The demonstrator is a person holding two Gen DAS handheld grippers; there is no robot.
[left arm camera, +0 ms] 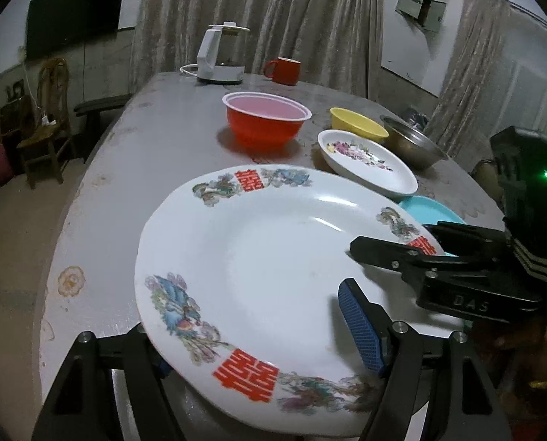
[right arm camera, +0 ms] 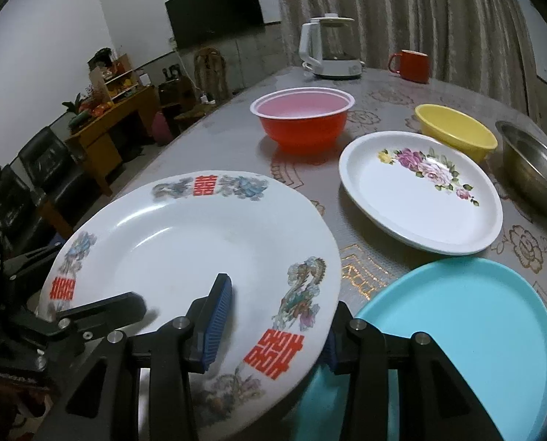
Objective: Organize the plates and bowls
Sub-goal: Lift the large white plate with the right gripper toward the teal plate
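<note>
A large white plate with red characters [left arm camera: 266,272] is held tilted above the table by both grippers; it also shows in the right wrist view [right arm camera: 185,253]. My left gripper [left arm camera: 262,345] is shut on its near rim. My right gripper [right arm camera: 270,327] is shut on its right rim and shows in the left wrist view [left arm camera: 394,253]. A light blue plate [right arm camera: 464,330] lies flat below and to the right. A white flowered plate [right arm camera: 420,191], a red bowl [right arm camera: 303,117], a yellow bowl [right arm camera: 457,132] and a steel bowl [right arm camera: 534,169] stand farther back.
A white kettle [right arm camera: 328,51] and a red mug [right arm camera: 411,66] stand at the table's far edge. The grey table [left arm camera: 156,154] drops off at the left, with chairs [left arm camera: 49,117] and a wooden cabinet [right arm camera: 108,125] beyond. Curtains hang behind.
</note>
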